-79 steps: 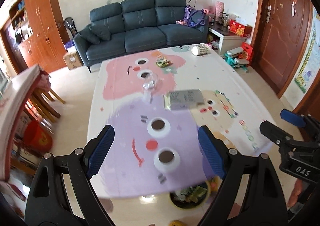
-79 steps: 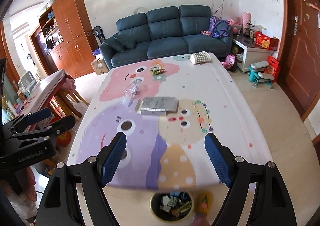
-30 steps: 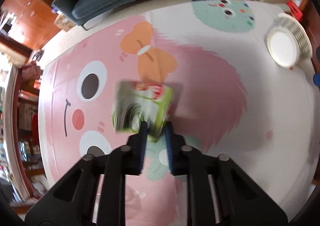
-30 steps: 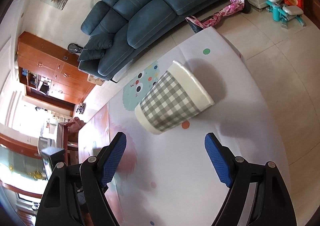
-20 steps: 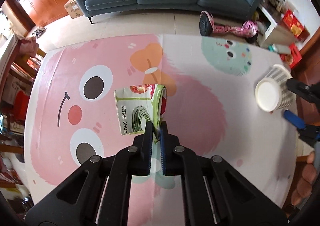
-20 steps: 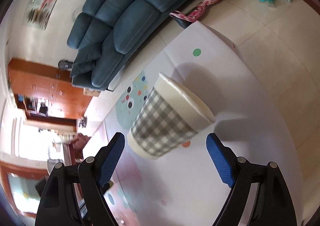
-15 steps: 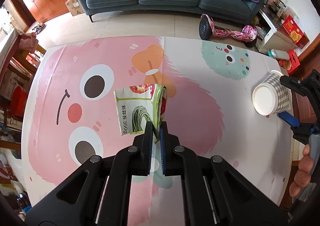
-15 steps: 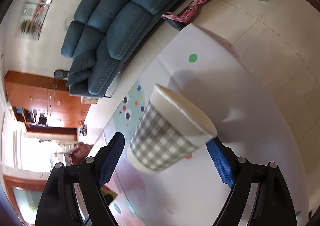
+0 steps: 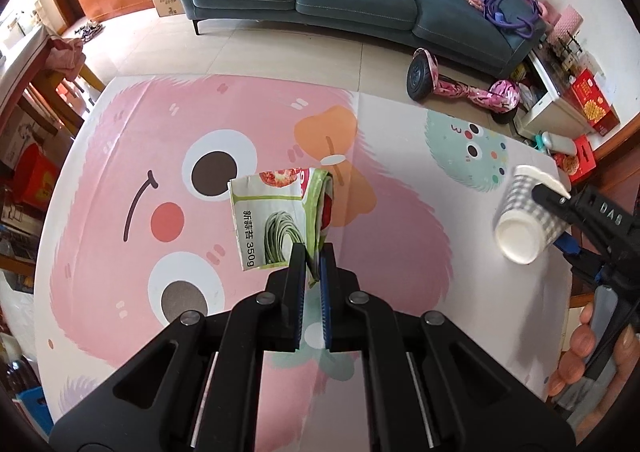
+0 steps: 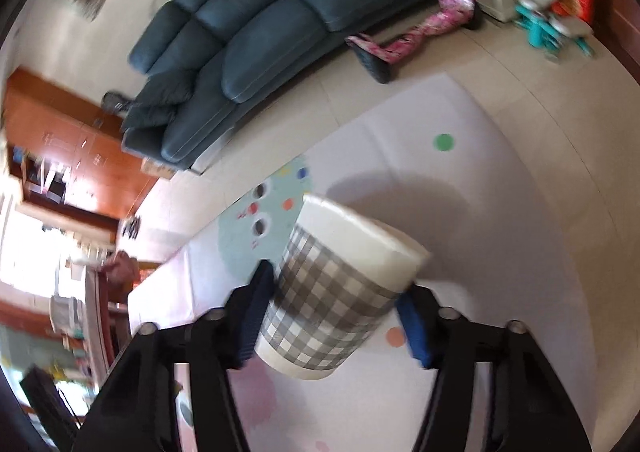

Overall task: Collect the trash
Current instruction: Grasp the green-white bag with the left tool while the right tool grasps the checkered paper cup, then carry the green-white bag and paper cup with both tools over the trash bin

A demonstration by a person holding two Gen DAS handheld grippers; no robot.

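Trash is in both grippers, so I read this as the end of the pickup step, with the carry to a bin to come. My left gripper (image 9: 313, 266) has its jaws nearly closed, pinching the lower edge of the green-and-white food packet (image 9: 280, 222), which stands up off the cartoon table cover (image 9: 120, 172) and looks lifted clear of it. My right gripper (image 10: 336, 316) has its jaws at a middling spread, pressed against both sides of the checked paper cup (image 10: 336, 292); the cup lies tilted across the jaws, rim away from me, and from the left wrist view it hangs above the table's right edge with its white base facing that camera.

No bin shows in either view, so I judge the next move calls for drawing both hands back toward my side of the table and finding one before I let go. The cup is thin paper and could crush or slip if I squeeze unevenly. The packet is held only by a corner, so I would keep the swing gentle.
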